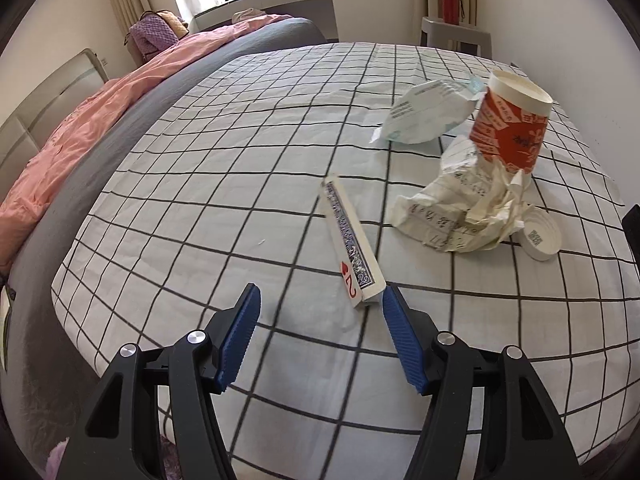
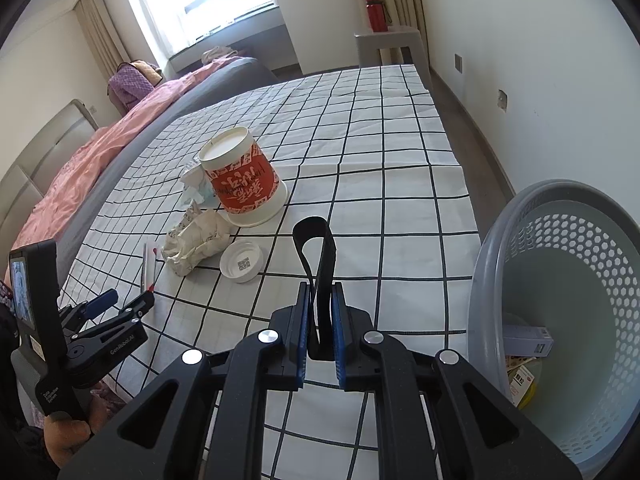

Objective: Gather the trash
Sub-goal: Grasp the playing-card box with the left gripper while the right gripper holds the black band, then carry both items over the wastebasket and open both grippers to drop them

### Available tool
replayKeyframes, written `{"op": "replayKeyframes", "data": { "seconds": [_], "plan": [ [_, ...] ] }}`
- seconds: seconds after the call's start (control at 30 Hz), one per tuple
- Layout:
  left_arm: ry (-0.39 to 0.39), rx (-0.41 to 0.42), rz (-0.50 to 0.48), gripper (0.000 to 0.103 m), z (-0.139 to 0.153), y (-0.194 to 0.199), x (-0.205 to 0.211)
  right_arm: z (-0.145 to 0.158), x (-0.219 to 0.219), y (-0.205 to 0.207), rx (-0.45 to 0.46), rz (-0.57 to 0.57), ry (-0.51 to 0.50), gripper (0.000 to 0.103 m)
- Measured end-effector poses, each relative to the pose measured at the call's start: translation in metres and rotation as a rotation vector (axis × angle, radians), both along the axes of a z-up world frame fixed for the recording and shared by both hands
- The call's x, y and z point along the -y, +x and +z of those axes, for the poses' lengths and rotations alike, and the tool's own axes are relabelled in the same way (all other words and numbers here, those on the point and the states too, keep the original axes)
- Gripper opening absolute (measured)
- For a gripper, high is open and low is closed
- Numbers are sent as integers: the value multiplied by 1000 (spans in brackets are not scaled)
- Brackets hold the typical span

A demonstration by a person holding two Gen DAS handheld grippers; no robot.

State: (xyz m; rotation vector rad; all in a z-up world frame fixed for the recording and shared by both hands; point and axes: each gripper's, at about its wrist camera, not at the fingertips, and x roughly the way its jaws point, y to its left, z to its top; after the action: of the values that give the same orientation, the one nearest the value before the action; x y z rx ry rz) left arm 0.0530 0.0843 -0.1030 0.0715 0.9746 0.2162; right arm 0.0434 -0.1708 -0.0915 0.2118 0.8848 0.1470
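The left gripper (image 1: 320,300) hung open, its right pad beside a stiff, light card box (image 1: 350,240) at twelve o'clock; its long sides likely offered the surest hold. The right gripper (image 2: 319,320) clamped a black strap (image 2: 316,264), with the basket (image 2: 560,300) at three o'clock. Crumpled paper (image 1: 460,208) and a cup (image 1: 512,124) lay beyond.

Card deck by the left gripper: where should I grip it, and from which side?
Grip the card deck across its two broad faces at the near end, where the 2 of hearts shows. It stands on its long edge, pointing away from the open left gripper, so a low, straight-ahead approach probably works, shifted slightly right: the right finger already sits beside it.
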Motion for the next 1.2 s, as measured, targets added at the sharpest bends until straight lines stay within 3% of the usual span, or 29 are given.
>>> {"op": "replayKeyframes", "data": {
  "seconds": [0.27,0.5,0.7,0.77,0.87,0.93,1.0,1.2],
  "plan": [
    [-59,33,3,61,17,-14,-23,0,-5,0,2,10,-6,11],
    [-117,-7,-35,61,11,13,-15,-2,-6,2,-3,13,-9,11],
    [-117,-34,-20,61,-2,37,-16,-1,-4,2,-1,14,-7,11],
    [-119,-32,-17,57,-3,39,-17,-1,-4,2,-3,14,-6,11],
    [-139,-31,-26,44,-4,40,-19,-1,-3,1,-2,15,-5,11],
    [-145,-28,-43,25,-4,38,-17,-1,-3,1,-1,15,-4,11],
    [-142,-29,-61,16,-3,34,-13,-1,-2,1,-2,15,-3,11],
    [-147,2,-88,16,13,13,-10,1,5,-3,7,9,-5,11]
  ]
}}
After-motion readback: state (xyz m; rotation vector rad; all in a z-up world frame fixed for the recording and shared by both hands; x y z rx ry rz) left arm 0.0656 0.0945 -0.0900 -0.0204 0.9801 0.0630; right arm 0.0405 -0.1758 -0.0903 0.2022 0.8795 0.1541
